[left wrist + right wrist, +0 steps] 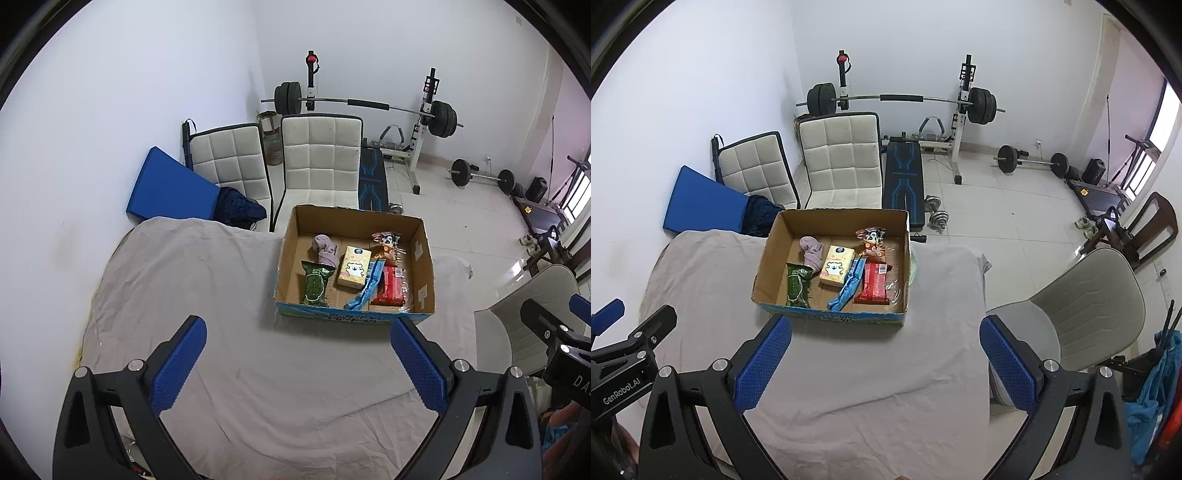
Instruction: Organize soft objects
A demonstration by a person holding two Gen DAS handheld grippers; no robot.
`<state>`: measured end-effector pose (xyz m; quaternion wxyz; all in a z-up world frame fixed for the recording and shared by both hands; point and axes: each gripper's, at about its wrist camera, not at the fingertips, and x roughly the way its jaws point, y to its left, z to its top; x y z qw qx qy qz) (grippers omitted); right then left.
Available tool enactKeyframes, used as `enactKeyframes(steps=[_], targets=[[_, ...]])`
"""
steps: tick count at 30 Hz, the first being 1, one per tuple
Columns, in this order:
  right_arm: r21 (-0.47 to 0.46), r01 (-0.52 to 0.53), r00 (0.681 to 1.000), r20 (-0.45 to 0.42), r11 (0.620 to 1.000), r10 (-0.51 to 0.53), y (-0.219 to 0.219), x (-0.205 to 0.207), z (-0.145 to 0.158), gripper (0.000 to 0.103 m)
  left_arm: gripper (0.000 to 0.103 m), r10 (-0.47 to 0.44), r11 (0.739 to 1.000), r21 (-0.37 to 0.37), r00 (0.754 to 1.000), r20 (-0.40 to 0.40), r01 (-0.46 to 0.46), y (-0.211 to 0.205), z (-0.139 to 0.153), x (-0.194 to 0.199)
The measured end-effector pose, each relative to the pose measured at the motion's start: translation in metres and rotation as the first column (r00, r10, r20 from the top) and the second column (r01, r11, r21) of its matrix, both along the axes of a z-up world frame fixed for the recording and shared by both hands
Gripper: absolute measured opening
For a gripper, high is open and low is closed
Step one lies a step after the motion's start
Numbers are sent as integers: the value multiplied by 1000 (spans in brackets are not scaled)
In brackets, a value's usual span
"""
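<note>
Left wrist view: one cardboard box (421,258) sits mid-frame on the grey sheet (221,295), above the spread, empty left gripper (297,365). Six items lie inside: pink cloth (325,249), green packet (314,284), yellow tissue pack (354,266), blue wrapper (365,286), red packet (389,286), cartoon snack bag (386,245). Right gripper (884,360), likewise spread, holds nothing.

**Colours in the box**

Brown cardboard box (768,258), blue print on its front wall — inside, a mauve cloth (812,252), a dark green packet (798,282), a yellow tissue pack (837,270), a light blue wrapper (847,290) and a red packet (873,288). Grey sheet (868,369) underneath.
</note>
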<state>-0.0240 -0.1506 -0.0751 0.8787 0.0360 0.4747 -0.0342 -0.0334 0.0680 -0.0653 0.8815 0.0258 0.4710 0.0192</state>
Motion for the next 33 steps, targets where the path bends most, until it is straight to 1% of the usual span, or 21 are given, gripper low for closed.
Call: enactKeyframes(steps=[10,33], targets=[[-2,-15,1000,-6,1000,15,6,3,-8,103,102,-5,1000,11,1000,-3,5,0,-3,2],[-2,-17,1000,-10,1000,17,6,-1,-10,103,102,-15,1000,10,1000,12,15,3,2,6]])
